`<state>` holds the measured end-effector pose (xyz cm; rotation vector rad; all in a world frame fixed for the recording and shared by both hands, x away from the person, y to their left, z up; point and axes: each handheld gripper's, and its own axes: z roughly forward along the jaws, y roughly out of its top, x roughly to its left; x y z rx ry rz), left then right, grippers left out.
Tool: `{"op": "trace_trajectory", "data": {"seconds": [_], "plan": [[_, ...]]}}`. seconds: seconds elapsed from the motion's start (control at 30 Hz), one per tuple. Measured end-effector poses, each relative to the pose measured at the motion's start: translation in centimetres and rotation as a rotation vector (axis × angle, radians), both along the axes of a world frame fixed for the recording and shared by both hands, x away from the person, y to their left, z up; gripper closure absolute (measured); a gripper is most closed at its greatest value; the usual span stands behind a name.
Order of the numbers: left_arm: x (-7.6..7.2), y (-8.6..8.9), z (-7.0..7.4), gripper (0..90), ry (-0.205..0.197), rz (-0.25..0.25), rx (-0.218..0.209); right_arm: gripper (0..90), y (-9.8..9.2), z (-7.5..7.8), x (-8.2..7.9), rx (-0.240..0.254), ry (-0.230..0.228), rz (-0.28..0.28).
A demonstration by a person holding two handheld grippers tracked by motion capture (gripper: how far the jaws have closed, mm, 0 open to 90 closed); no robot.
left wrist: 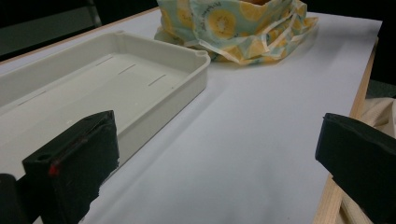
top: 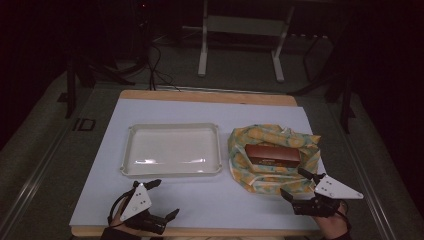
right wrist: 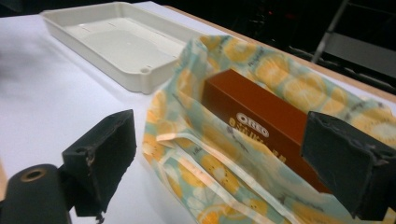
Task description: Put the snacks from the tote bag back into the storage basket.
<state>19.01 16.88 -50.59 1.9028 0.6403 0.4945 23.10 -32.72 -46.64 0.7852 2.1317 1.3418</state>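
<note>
Both jaws of the right gripper (top: pixel 298 183) stand wide apart, nothing pressed between them, at the near edge of the lemon-print cloth (top: pixel 272 150). On this cloth lies the brown box (top: pixel 273 155), half wrapped. Beside it, on the white mat (top: pixel 210 202), is the empty cream tray (top: pixel 171 149). Also the left gripper (top: pixel 166 199) is wide open, near the tray's front. I think the pads may catch the loose fabric with the box and drag everything, or the box may slip out.
</note>
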Motion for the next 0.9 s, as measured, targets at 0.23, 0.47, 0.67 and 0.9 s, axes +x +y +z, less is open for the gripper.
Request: {"op": "trace_trajectory", "data": {"seconds": [0.23, 0.47, 0.67, 0.9], "plan": [[0.0, 0.0, 0.0, 0.0, 0.001, -0.004, -0.001, 10.6, -0.5, 1.7, 0.2, 0.037, -0.023, 0.038], [0.0, -0.1, 0.0, 0.0, 0.002, -0.005, -0.001, 10.6, -0.7, 2.8, 0.2, 0.009, -0.053, 0.074], [-0.1, -0.1, 0.0, 0.0, 0.000, -0.006, -0.001, 10.7, -0.8, 3.8, 0.7, -0.004, -0.067, 0.093], [-0.1, -0.1, 0.0, 0.0, 0.000, -0.010, -0.002, 10.6, -0.7, 4.8, 1.6, -0.017, -0.069, 0.118]]}}
